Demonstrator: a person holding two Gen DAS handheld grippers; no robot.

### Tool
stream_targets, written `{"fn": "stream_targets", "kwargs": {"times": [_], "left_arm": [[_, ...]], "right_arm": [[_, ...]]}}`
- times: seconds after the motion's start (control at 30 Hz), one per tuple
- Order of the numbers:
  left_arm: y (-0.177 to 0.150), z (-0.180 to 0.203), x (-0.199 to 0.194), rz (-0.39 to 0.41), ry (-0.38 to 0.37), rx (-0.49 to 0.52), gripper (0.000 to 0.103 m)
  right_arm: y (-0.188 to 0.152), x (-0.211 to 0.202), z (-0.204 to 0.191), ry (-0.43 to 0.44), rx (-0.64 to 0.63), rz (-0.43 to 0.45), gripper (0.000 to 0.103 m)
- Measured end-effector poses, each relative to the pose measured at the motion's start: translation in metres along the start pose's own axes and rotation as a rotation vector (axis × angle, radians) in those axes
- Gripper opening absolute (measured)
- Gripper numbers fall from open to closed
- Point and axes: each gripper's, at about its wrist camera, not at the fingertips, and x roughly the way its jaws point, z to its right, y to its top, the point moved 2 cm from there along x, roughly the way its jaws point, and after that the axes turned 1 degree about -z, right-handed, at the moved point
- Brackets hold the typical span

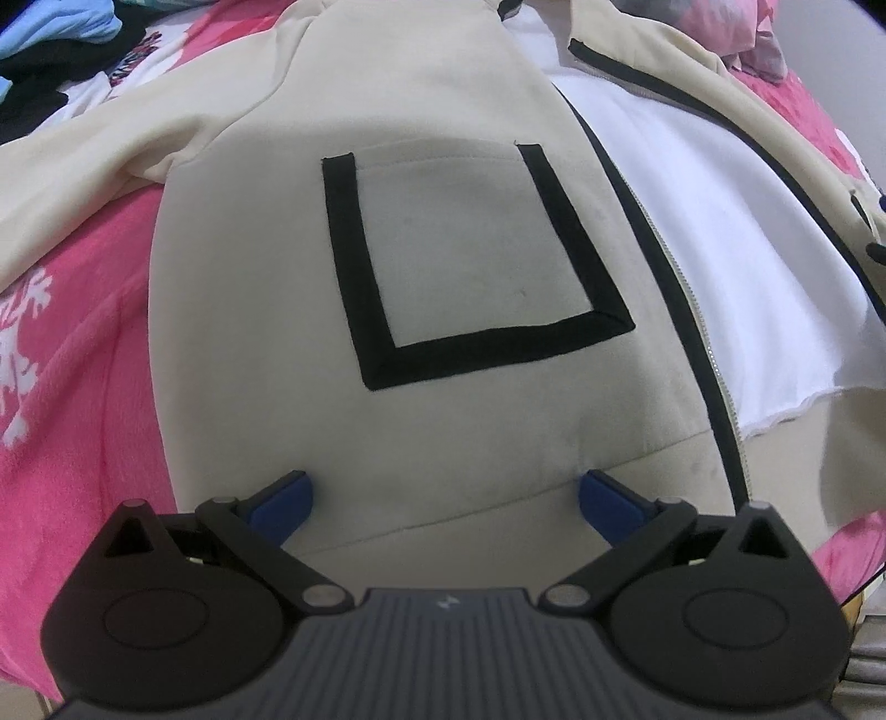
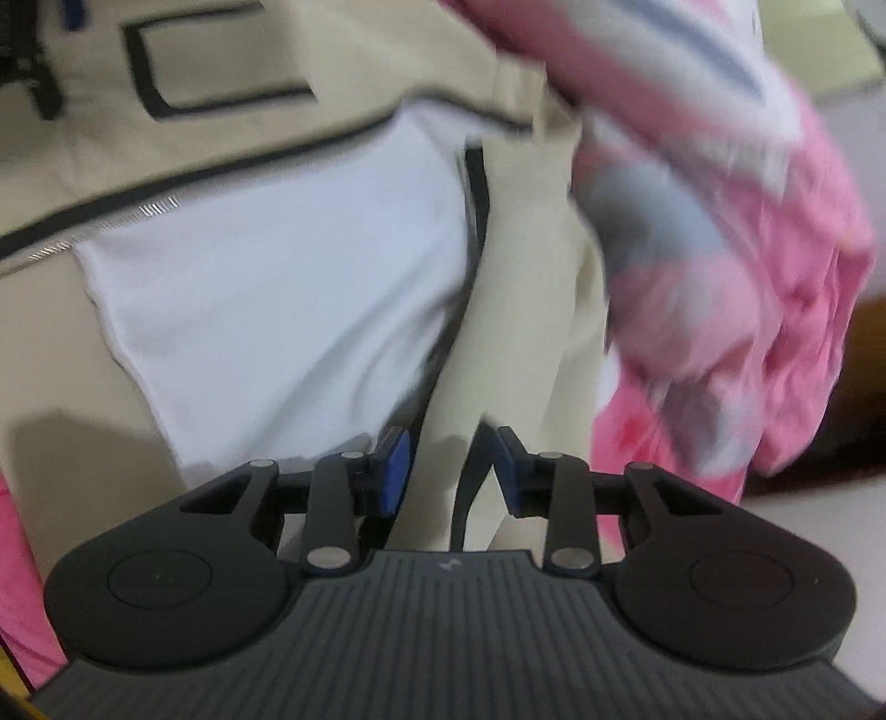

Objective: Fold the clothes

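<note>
Left wrist view first, read left to right. We see a pile of blue and black clothes cut off at the top left corner, then the pink blanket with its white snowflake print, then the cream jacket spread flat across it. The left gripper points steeply down at the jacket's left front panel, near the hem, below the black-trimmed pocket. Its jaws are spread wide; the blue pads sit over the fabric with nothing pinched between them. Whether the pads touch the cloth we cannot tell. Right of the pocket runs the zipper, and beyond it the white lining shows where the jacket lies open. The other front panel is cut off at the right edge.

Right wrist view is motion-blurred, mostly on its right side. The same pocket appears top left, partly cropped. The right gripper points downward at a slant, jaws drawn narrow around the black-edged cream front panel, which rises between the pads. Whether the pads actually press it, we cannot make out. To the right, a pink and grey bundle of fabric is too smeared to identify.
</note>
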Motion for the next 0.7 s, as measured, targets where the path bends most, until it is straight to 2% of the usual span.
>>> {"fn": "stream_targets", "kwargs": {"times": [0.07,0.13,0.23,0.33,0.4,0.47,0.5,0.57,0.63,0.7], "left_arm": [[-0.003,0.000,-0.006,0.014,0.006,0.003,0.100],[-0.007,-0.001,-0.017,0.034,0.018,0.007,0.092],[0.000,-0.002,-0.039,0.069,0.060,-0.003,0.092],[0.026,0.007,-0.058,0.149,0.023,-0.032,0.092],[0.049,0.018,-0.064,0.207,-0.034,-0.051,0.092],[0.078,0.034,-0.060,0.250,-0.110,-0.072,0.092],[0.092,0.042,-0.058,0.272,-0.148,-0.082,0.088],[0.117,0.057,-0.046,0.271,-0.193,-0.114,0.076],[0.140,0.068,-0.027,0.269,-0.226,-0.167,0.060],[0.164,0.075,-0.004,0.268,-0.266,-0.226,0.055]], "right_arm": [[-0.004,0.006,-0.007,0.031,-0.043,-0.003,0.031],[-0.015,0.024,-0.008,0.058,-0.047,-0.047,0.031],[-0.026,0.039,0.005,0.082,0.031,-0.098,0.031],[-0.035,0.051,0.023,0.100,0.134,-0.144,0.031],[-0.039,0.055,0.036,0.120,0.203,-0.154,0.031],[-0.043,0.058,0.051,0.160,0.337,-0.159,0.024],[-0.046,0.060,0.060,0.186,0.422,-0.162,0.016],[-0.057,0.065,0.082,0.265,0.651,-0.158,0.013],[-0.074,0.069,0.108,0.365,0.910,-0.129,0.009],[-0.099,0.073,0.119,0.436,1.112,-0.105,0.008]]}}
